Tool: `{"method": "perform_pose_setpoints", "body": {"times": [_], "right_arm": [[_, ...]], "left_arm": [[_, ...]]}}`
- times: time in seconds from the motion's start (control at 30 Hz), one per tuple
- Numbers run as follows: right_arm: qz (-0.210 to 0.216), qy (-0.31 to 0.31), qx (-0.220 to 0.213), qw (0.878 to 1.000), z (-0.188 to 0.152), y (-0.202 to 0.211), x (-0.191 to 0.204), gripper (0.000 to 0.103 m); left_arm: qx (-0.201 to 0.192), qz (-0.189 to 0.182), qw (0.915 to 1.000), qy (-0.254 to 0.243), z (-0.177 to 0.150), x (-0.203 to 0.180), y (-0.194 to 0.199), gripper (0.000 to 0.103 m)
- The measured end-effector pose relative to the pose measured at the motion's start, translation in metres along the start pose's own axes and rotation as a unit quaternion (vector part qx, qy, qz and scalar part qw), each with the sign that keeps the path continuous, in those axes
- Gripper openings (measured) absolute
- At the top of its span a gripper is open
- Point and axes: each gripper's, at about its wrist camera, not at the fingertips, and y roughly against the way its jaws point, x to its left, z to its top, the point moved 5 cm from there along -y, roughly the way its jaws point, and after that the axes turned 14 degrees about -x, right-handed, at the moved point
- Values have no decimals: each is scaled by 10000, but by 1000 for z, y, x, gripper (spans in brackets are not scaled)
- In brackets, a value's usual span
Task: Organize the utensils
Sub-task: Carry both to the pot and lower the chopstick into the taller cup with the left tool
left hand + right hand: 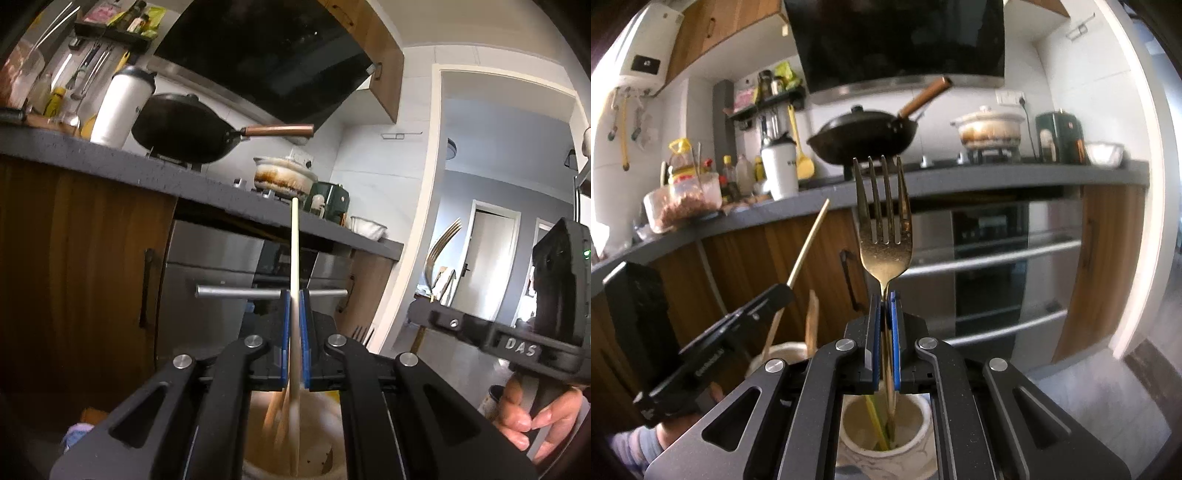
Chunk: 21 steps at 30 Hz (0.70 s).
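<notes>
You're mid-sort: left gripper (294, 314) jaws clamped on a chopstick (294, 251) above the chopstick cup (325, 465), right gripper (885, 314) jaws clamped on a fork (884, 229) over the other cup (923, 424); next, lower each in and release.

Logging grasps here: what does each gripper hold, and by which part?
Left gripper: chopstick, gripped partway along its shaft. Right gripper: fork, gripped on its handle.
</notes>
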Motion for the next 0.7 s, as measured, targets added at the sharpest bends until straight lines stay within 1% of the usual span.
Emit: {"method": "perform_pose_setpoints", "body": {"times": [0.17,0.2,0.33,0.47,0.7], "right_arm": [[-48,-160,222,9996,-22,-3,-9,6],[-64,-219,265,9994,-26,-3,-12,6],[-150,-374,388,9984,-38,-5,-21,6],[-229,-418,500,9976,-44,-11,-27,6],[-320,-397,599,9969,-47,-21,-30,6]], "left_arm": [[114,94,9999,13,-8,8,17,5],[167,111,9998,9,-9,10,20,5],[412,282,9984,-275,-12,10,28,5],[698,372,9965,-266,-18,15,27,5],[748,487,9956,-295,-17,20,26,5]]}}
